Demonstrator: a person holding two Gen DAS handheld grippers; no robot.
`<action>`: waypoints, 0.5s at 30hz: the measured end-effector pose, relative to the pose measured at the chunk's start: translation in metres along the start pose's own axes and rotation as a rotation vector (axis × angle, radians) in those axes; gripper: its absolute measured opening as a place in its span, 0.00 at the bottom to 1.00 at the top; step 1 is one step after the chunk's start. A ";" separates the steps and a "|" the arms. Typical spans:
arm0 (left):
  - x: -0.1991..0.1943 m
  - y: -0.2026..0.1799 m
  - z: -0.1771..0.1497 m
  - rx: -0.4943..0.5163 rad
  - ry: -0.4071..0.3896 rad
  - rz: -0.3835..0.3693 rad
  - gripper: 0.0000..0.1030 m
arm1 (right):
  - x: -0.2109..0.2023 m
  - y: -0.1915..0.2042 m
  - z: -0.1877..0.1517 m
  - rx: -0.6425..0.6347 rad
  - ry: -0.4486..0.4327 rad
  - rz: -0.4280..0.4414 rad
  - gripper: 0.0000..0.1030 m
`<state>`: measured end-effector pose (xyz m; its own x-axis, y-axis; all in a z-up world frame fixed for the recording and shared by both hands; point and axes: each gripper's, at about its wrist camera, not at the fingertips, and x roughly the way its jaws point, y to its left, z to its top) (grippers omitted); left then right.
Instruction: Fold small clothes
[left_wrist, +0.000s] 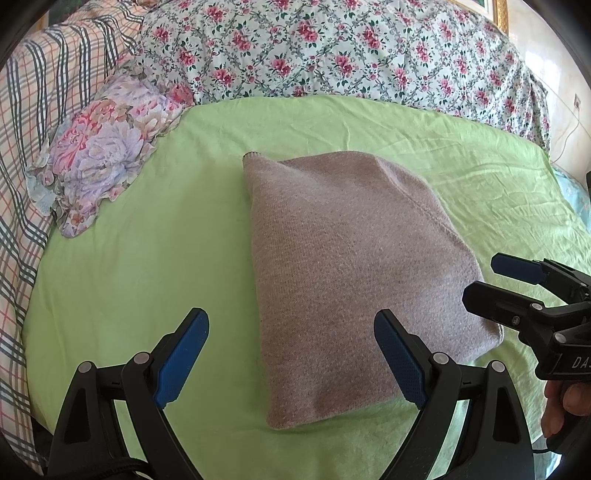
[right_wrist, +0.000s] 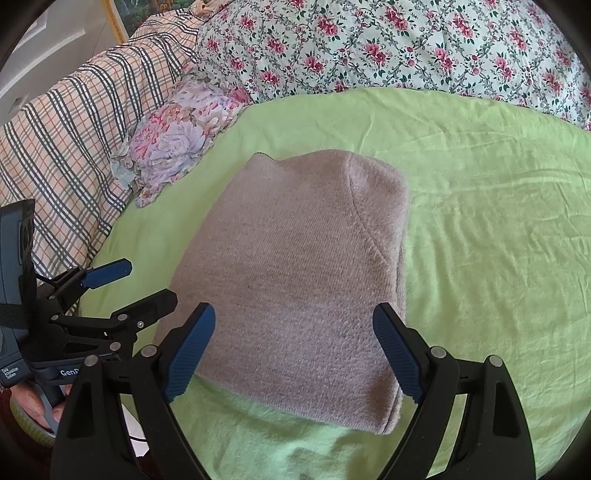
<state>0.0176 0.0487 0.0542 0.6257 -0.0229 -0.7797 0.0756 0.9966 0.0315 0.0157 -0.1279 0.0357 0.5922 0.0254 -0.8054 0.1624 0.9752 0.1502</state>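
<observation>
With the sweater (left_wrist: 354, 280) folded flat on the green bed sheet (left_wrist: 147, 258), seems finished; left gripper (left_wrist: 291, 362) and right gripper (right_wrist: 291, 354) both spread wide, holding nothing; next, probably set aside

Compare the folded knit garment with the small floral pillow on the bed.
The knit garment is plain greyish pink; the floral pillow is printed in pink and lilac blooms. The garment lies folded in the middle of the green sheet; the pillow sits at its edge against the plaid bedding. The pillow has a ruffled trim; the garment has none. Neither is touched by a gripper.
</observation>
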 end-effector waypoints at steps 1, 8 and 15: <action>0.001 -0.001 0.001 0.001 0.000 0.000 0.89 | 0.001 0.000 0.001 0.000 0.000 0.000 0.85; 0.006 -0.002 0.006 0.006 0.005 0.002 0.89 | 0.001 0.002 -0.001 0.004 -0.002 -0.003 0.85; 0.012 0.000 0.012 -0.001 -0.012 0.025 0.89 | 0.003 -0.002 0.004 0.010 -0.005 -0.005 0.85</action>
<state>0.0345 0.0478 0.0530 0.6365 0.0013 -0.7712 0.0592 0.9970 0.0505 0.0201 -0.1304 0.0355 0.5953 0.0196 -0.8033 0.1728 0.9732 0.1518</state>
